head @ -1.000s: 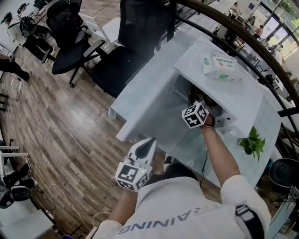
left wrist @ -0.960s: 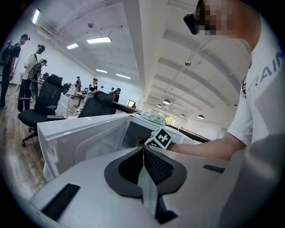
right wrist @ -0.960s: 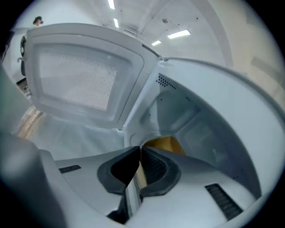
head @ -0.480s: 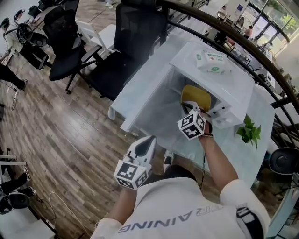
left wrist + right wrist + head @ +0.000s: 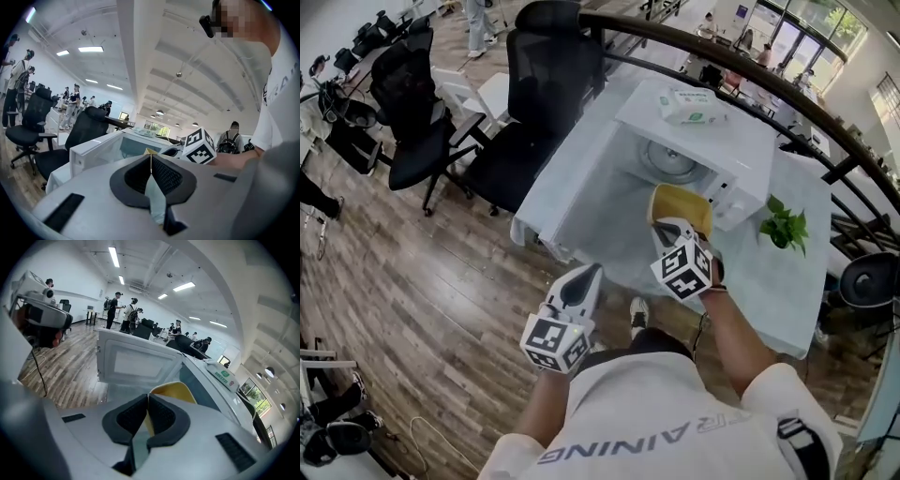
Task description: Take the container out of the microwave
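**Container clear of the microwave's mouth, pinched by the right gripper**

The yellow container (image 5: 682, 202) hangs just in front of the microwave (image 5: 741, 150), outside the cavity. The turntable (image 5: 670, 161) behind it lies bare. The right gripper (image 5: 673, 227) has its jaws clamped on the container's near rim. In the right gripper view the yellow wall runs up between the two black pads (image 5: 161, 416), and the body spreads beyond the fingertips toward the microwave. So the container lies ahead of the fingers, on the microwave side. Its weight sits past the grip rather than under it.

The container's long axis cannot be told from these views. It looks tipped, with the far edge higher than the pinched one.

The left gripper (image 5: 584, 278) is well back from the microwave, out beyond the open door (image 5: 136, 363), with its jaws pressed together on nothing. The right gripper is plainly the nearer and the only one in contact.

As I judge it, the removal is nearly done. What remains is to carry the container away from the microwave's front and set it down. A one-sided rim pinch may let it swing or slip.
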### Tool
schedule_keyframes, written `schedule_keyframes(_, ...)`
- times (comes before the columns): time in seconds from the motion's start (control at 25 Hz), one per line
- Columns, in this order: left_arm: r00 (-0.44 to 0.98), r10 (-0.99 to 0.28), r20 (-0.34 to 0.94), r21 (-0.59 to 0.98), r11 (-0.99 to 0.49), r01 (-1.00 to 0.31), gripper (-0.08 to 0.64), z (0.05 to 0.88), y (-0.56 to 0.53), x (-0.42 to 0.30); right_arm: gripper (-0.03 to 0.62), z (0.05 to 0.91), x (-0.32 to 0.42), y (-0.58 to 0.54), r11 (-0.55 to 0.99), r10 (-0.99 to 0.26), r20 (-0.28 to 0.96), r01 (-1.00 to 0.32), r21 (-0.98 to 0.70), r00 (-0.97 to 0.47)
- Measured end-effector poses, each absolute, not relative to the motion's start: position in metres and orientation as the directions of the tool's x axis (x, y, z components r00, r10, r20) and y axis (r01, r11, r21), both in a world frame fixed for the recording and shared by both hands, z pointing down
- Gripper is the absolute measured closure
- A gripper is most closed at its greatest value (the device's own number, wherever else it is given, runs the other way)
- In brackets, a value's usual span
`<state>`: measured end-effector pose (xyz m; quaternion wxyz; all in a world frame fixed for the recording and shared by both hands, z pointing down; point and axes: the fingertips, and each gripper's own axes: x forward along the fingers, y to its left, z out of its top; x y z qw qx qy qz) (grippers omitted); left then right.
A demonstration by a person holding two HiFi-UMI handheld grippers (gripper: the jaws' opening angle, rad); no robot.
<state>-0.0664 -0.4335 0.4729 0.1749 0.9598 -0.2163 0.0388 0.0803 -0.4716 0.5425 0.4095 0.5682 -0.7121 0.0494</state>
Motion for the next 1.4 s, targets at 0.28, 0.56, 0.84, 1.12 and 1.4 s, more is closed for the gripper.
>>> schedule_keyframes(0.28,0.93,-0.348,0.121,0.286,-0.885,-0.368,0.523,0.46,-0.409,-0.071,0.558,0.505,0.072,-0.404,0.266,-0.793,0.607,-0.873,0.408,0.042)
schedule_keyframes(0.56,0.944,-0.314,0.1,0.268,-0.906,-0.329,0.523,0.453,-0.389,-0.067,0.558,0.49,0.082,-0.358,0.203,-0.802,0.589,-0.883,0.422,0.097)
schedule_keyframes(0.84,0.953,-0.287,0.095,0.253,-0.919,-0.302,0.523,0.45,-0.377,-0.065,0.558,0.487,0.079,-0.341,0.188,-0.808,0.58,-0.887,0.421,0.104)
schedule_keyframes(1.12,0.955,-0.28,0.097,0.251,-0.922,-0.296,0.523,0.454,-0.369,-0.063,0.558,0.495,0.08,-0.333,0.196,-0.804,0.587,-0.89,0.411,0.094)
schedule_keyframes(1.4,0.954,-0.283,0.099,0.255,-0.919,-0.299,0.523,0.45,-0.374,-0.068,0.558,0.491,0.073,-0.339,0.209,-0.802,0.592,-0.888,0.409,0.084)
